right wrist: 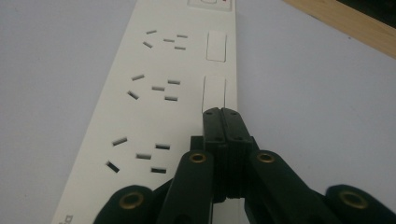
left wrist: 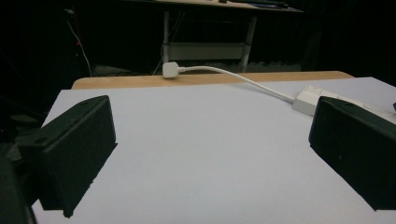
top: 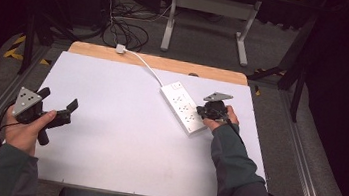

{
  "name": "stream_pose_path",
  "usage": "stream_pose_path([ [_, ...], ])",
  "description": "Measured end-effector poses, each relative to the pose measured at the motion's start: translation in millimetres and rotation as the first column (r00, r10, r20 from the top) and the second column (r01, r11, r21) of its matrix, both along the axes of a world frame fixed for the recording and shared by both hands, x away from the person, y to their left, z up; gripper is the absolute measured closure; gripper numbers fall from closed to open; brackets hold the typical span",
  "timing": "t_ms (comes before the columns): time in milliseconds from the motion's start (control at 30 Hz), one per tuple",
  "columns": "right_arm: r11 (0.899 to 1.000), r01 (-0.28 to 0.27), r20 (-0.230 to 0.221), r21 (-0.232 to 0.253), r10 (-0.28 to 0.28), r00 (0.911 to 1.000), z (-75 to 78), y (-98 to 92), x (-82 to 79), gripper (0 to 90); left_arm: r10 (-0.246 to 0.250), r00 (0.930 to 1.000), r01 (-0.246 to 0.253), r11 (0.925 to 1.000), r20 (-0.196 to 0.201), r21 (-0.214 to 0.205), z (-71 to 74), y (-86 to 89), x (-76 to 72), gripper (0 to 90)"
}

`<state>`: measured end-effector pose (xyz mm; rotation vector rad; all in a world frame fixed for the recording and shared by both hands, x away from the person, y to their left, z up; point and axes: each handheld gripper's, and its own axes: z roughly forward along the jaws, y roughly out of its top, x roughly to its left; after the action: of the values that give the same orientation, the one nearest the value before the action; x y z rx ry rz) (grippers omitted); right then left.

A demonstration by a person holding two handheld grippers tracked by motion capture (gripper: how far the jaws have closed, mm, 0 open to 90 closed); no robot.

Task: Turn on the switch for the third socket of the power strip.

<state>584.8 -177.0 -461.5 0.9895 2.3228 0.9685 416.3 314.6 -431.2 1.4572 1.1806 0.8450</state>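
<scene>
A long white plastic power strip [top: 183,107] lies at an angle on the right half of the white tabletop [top: 122,137], its sockets all unoccupied and a row of rocker switches along one edge. Its white cable [top: 147,67] runs back across the table to a white plug [top: 120,48] resting on the bare wooden strip [top: 166,64] at the far edge.

The right gripper [top: 207,113] sits at the near end of the strip, held in the person's right hand [top: 224,119]. In the right gripper view its two black jaws are pressed flat together with nothing between them, and the closed tip [right wrist: 221,114] rests at the near edge of one rectangular switch [right wrist: 215,93]; whether it actually touches the switch cannot be told.

The left gripper [top: 58,104] is held in the left hand [top: 25,127] near the left edge of the table, well apart from the strip. Its jaws stand wide apart and hold nothing; bare tabletop lies between them.

Beyond the table stand a grey metal desk frame [top: 212,12] and loose dark cables [top: 122,31] on the floor.
</scene>
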Motion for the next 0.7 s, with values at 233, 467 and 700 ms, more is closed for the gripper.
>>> stream_pose_path([
  [233, 1.0, 0.008, 0.007, 0.008, -0.008, 0.9999, -3.3, 0.8, -0.5, 90.0, 0.002, 1.0, -0.002, 1.0, 0.001, -0.003, 0.2, 0.2, -0.7, 1.2],
  [467, 1.0, 0.007, 0.009, 0.007, -0.007, 0.9999, -3.4, 0.7, -0.7, 90.0, 0.001, 1.0, -0.001, 1.0, 0.001, -0.001, 0.0, -0.2, -0.5, 1.2],
  [700, 1.0, 0.006, 0.011, 0.004, -0.006, 0.9999, -3.4, 1.1, -0.8, 90.0, 0.002, 1.0, -0.002, 1.0, 0.001, -0.003, -0.1, 0.2, -1.3, 1.2],
])
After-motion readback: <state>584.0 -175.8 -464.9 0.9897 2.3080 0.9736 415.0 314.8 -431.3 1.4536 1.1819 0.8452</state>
